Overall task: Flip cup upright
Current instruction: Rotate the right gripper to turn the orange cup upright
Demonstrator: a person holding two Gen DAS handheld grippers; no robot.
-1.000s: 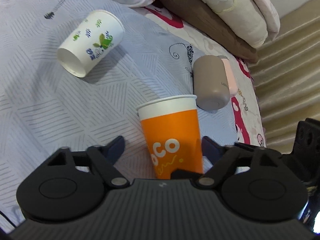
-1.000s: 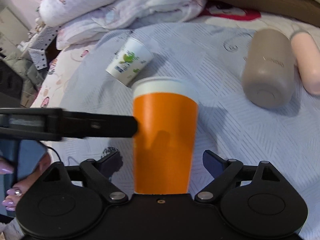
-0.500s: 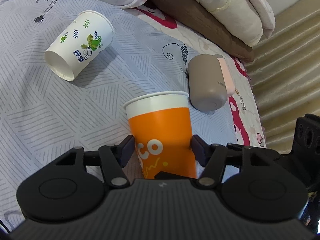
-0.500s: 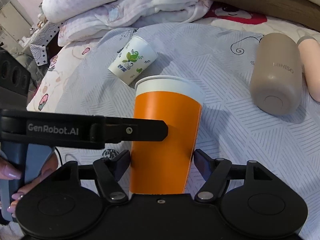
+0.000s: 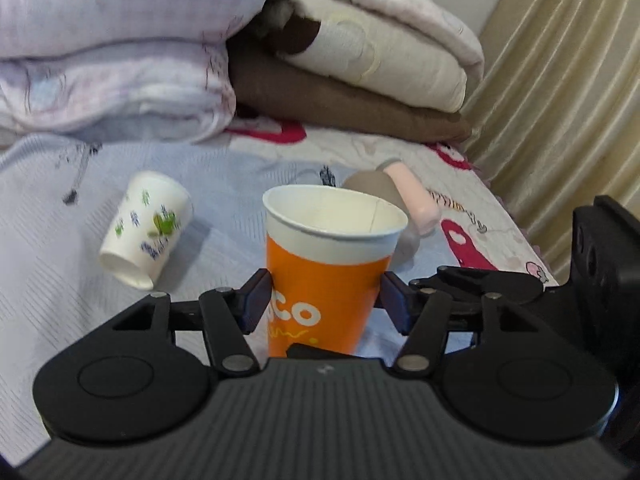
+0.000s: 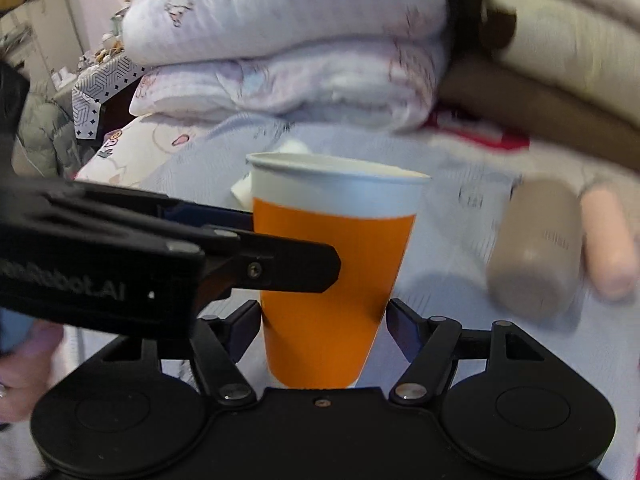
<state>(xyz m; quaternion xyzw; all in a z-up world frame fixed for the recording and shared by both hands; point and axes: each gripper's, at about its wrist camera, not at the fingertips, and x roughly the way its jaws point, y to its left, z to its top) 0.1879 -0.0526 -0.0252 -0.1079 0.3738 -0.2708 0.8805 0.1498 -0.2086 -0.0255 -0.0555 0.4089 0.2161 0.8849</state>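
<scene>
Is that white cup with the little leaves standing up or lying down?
Lying down: the white leaf-print cup rests on its side on the bedspread, mouth toward the camera.

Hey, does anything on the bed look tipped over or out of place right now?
Yes. The white floral cup lies on its side left of the upright orange cup, its mouth facing the camera. Behind the orange cup, the taupe bottle and the pink bottle also lie flat. Nothing looks spilled.

orange cup point(image 6: 334, 280) base hidden behind the hand-held gripper; beige bottle point(image 6: 536, 248) blurred, its label seemingly unreadable
</scene>
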